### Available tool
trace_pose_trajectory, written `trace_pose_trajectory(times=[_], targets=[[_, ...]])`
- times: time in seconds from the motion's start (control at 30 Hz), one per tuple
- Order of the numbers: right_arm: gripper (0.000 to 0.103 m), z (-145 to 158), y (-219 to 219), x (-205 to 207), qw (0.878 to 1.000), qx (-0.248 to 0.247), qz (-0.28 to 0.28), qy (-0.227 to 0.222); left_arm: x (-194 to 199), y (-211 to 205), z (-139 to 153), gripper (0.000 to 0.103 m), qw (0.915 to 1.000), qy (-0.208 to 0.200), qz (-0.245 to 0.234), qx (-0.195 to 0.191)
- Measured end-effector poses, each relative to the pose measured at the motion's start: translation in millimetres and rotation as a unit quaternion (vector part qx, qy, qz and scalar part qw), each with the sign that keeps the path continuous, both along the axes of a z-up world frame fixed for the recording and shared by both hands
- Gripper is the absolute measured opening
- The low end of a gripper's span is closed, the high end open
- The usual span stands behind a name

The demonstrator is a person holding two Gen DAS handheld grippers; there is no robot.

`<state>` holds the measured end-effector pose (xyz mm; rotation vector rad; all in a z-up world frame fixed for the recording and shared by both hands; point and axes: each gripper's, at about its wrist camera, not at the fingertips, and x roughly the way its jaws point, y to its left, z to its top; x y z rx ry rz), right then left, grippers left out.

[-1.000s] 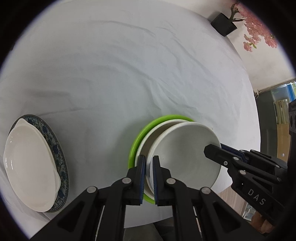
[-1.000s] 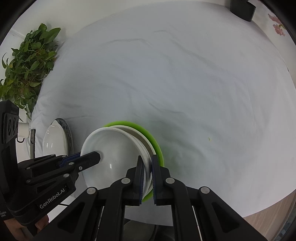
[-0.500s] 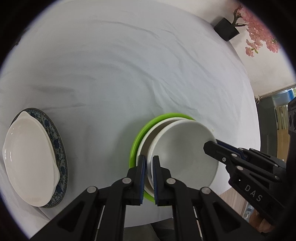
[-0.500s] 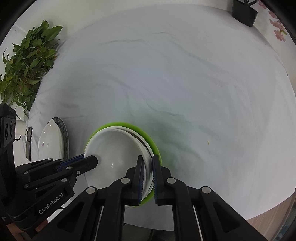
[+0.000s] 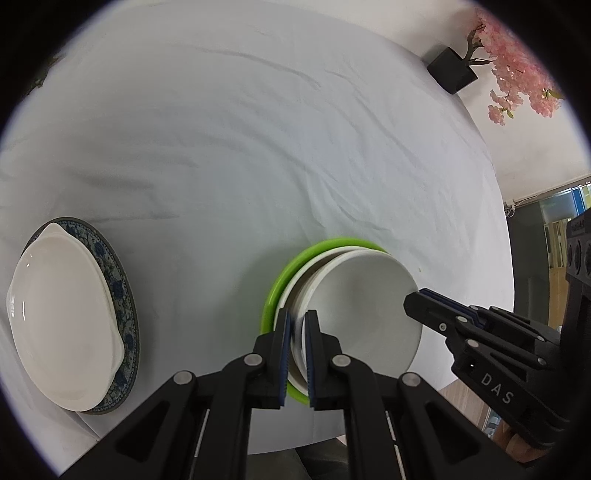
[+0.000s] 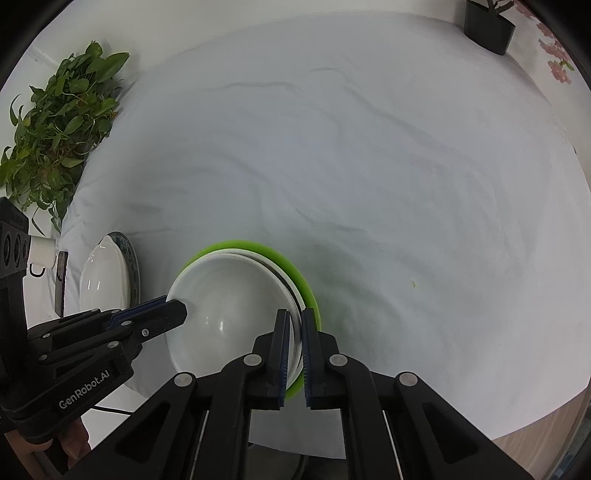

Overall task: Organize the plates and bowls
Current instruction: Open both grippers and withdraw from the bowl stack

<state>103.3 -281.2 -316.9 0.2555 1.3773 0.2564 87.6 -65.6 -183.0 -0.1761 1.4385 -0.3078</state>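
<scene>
A stack of nested bowls hangs near the table's front edge: a white bowl (image 5: 365, 302) (image 6: 229, 299) on top, a second white bowl under it, and a green bowl (image 5: 280, 280) (image 6: 258, 247) at the bottom. My left gripper (image 5: 295, 325) (image 6: 181, 306) is shut on the white rims at the stack's left side. My right gripper (image 6: 294, 321) (image 5: 413, 299) is shut on the white rim at the opposite side. The green rim shows outside both pairs of fingers. At the left, a white oval dish (image 5: 62, 321) (image 6: 105, 280) lies on a blue-patterned plate (image 5: 122, 306) (image 6: 135, 273).
The round table wears a wrinkled white cloth (image 5: 258, 147) (image 6: 369, 166). A black pot with pink blossoms (image 5: 452, 70) (image 6: 487, 26) stands at the far right edge. A leafy green plant (image 6: 55, 122) is off the table's left. A dark flat object (image 6: 61, 280) lies beside the patterned plate.
Both grippers keep their hold on the stack's rims. The table scene has drifted only slightly in both views; the oval dish and patterned plate stay put.
</scene>
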Motion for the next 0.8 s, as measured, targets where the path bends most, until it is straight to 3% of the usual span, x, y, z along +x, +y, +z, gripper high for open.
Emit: trace_pose_trajectory(times=[0.27,0.3,0.37,0.4,0.43,0.5,0.6,0.8], targets=[[0.007,0.1,-2.3,0.1,1.000,0.004,-0.006,0.009,-0.7,-0.8,18.9,0.008,0.9997,-0.015,0.005,0.017],[0.013,4.6,-3.0,-1.0,1.000,0.003,-0.006,0.006,-2.0,-0.2,23.7,0.013,0.9994,-0.020,0.005,0.029],[0.040,15.5,-7.7,-4.4,1.000,0.010,-0.011,-0.003,-5.1,3.0,38.7,0.033,0.9980,-0.037,0.009,0.049],[0.064,23.3,-11.6,-6.5,1.000,0.014,-0.016,-0.010,-7.3,4.9,47.5,0.049,0.9971,-0.050,0.014,0.056],[0.081,32.3,-15.3,-9.1,1.000,0.012,-0.019,-0.018,-10.3,6.9,57.1,0.065,0.9955,-0.067,0.020,0.065],[0.092,48.3,-19.2,-16.5,0.999,0.006,-0.018,-0.032,-18.8,11.2,81.6,0.077,0.9892,-0.113,0.035,0.087],[0.103,71.8,-25.3,-27.5,0.999,-0.007,-0.011,-0.043,-34.0,9.9,112.7,0.079,0.9784,-0.167,0.031,0.118],[0.103,120.0,-21.1,-58.0,0.998,-0.021,0.002,-0.055,-70.2,5.9,160.1,0.079,0.9728,-0.200,0.036,0.112]])
